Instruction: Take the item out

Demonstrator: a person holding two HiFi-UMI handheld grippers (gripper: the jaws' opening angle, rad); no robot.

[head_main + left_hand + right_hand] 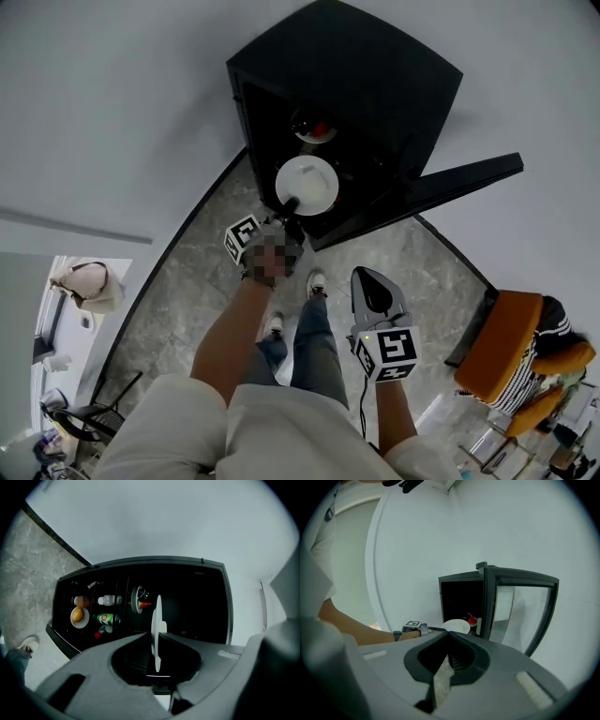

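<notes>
Carefully: the left tongs (289,204) pinch the white plate (309,184) by its rim at the cabinet (375,84) mouth. It should be drawn out level, clear of the door (459,178). The right tongs (449,638) are pressed together, empty.

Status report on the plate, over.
Left gripper shut on plate by its edge, at cabinet opening. Right gripper shut, empty, held back. Door open, nothing blocking.

Head view looks steeply down — all share cabinet (356,66).
</notes>
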